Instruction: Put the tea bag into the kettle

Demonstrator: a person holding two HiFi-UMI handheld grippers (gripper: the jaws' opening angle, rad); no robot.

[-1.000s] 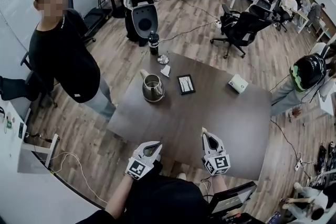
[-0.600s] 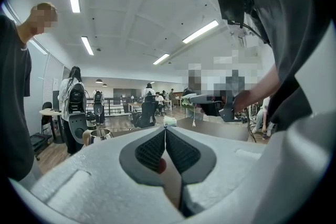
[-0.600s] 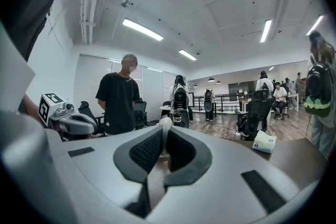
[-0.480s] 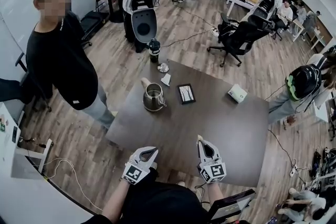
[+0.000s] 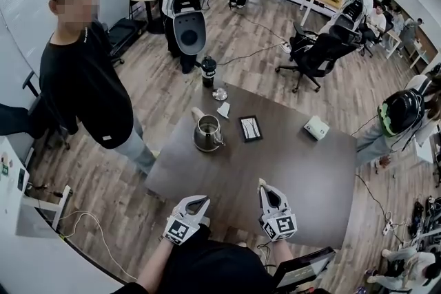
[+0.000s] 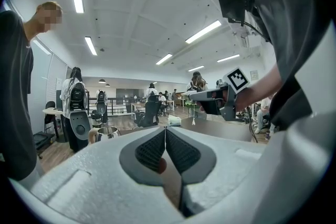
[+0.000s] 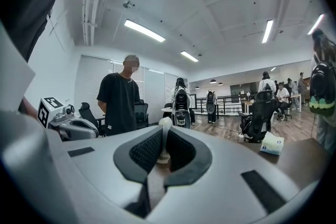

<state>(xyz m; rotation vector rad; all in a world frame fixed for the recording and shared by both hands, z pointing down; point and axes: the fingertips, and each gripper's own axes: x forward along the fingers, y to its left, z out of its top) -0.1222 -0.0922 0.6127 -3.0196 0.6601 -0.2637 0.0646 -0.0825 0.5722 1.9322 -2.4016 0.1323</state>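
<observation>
Table's [image 5: 296, 175] near edge | left gripper [image 5: 198, 201] and right gripper [image 5: 263, 184], jaws pinched together and empty, have barely drifted | tea bag [image 5: 223, 109] still lies just beyond the kettle [image 5: 207, 133], well apart from both | pickup not yet begun

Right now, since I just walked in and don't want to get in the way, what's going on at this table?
A person holds a gripper in each hand: the left gripper and the right gripper are at the near edge of the table, both closed and empty. The kettle stands on the far side, and the tea bag lies just beyond it, untouched. A bystander in black stands at the left.
</observation>
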